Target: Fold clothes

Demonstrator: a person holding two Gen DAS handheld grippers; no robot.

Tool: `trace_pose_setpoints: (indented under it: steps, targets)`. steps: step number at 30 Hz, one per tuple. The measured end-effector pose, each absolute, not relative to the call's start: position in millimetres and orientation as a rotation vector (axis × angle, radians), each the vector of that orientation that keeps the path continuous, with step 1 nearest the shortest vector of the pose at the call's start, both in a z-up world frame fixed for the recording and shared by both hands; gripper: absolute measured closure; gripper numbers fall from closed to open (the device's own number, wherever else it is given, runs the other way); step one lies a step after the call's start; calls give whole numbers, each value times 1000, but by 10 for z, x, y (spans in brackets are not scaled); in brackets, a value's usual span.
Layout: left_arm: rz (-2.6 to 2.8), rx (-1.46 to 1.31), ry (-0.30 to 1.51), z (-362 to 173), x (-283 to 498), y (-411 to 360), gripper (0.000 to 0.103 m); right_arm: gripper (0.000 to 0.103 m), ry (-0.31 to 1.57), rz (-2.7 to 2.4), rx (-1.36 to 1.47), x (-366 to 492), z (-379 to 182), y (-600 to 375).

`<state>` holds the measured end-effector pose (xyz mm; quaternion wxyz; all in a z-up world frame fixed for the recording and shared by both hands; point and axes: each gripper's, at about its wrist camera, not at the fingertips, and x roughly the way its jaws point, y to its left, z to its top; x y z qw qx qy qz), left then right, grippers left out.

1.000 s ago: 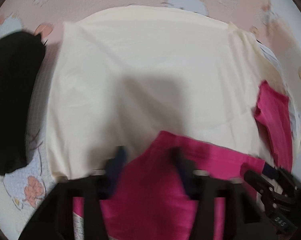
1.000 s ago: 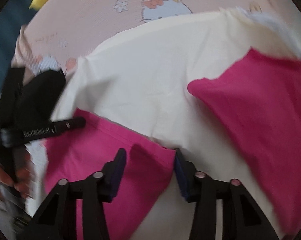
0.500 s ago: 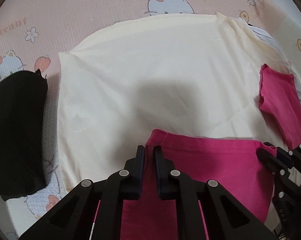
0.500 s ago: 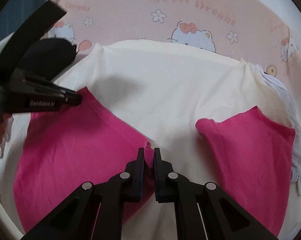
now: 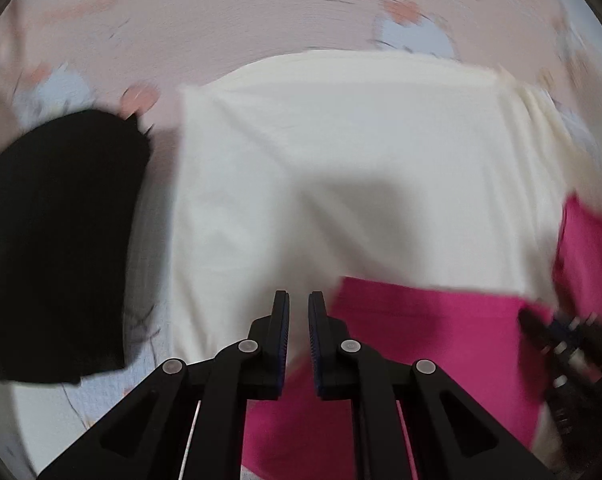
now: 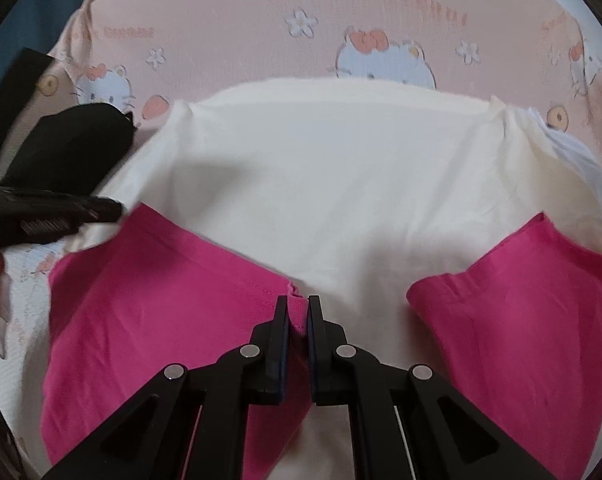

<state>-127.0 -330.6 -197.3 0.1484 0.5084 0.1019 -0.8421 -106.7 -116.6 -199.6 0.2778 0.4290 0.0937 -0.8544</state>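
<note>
Right wrist: right tool (image 6: 299, 312) closed on pink garment (image 6: 161, 300) (earlier open).

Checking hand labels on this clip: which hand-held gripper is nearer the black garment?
Left. The left hand-held gripper sits just below the black garment; the right hand-held gripper is well to its right, clamped on the pink garment's corner.

garment (image 6: 149, 320) lay on shirt (image 6: 321, 184) left of fingers | second piece (image 6: 533, 320) right | sheet (image 6: 241, 20) beyond
</note>
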Motion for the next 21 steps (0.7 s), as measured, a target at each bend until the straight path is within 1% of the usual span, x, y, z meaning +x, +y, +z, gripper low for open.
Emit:
trace_pose_setpoints:
  steps: [3,5,6,7,8,9,10,13,15,21]
  targets:
    - [-2428,1421,742,-1919,-1117,-3585,95,96,176,-2270,1199,-1131,-2036,-1102]
    - [-2406,1379,957,-1888,-1006,-3743,94,88,159,-2271,1223,-1140,-2029,-1068]
    - [-2396,1375,1003,-1871,-929,-3738,94,80,158,-2271,1235,-1132,-2027,-1051]
    - [-2396,1377,1018,-1871,-883,-3762,94,70,148,-2271,1242,-1119,-2018,-1023]
    - [-2396,1379,1034,-1871,-836,-3787,94,64,131,-2272,1251,-1104,-2004,-990]
    - [-2397,1381,1049,-1871,-789,-3811,94,53,106,-2269,1266,-1090,-1989,-952]
    - [-2397,1383,1065,-1871,-743,-3836,93,48,63,-2257,1295,-1078,-1974,-901]
    - [-2386,1418,1128,-1908,-671,-3831,93,46,-35,-2215,1356,-1046,-1936,-785]
    - [-2364,1427,1154,-1960,-599,-3836,93,46,-60,-2181,1395,-1003,-1922,-724]
    - [-2323,1410,1058,-2080,-382,-3789,92,46,-18,-2073,1492,-805,-1927,-686]
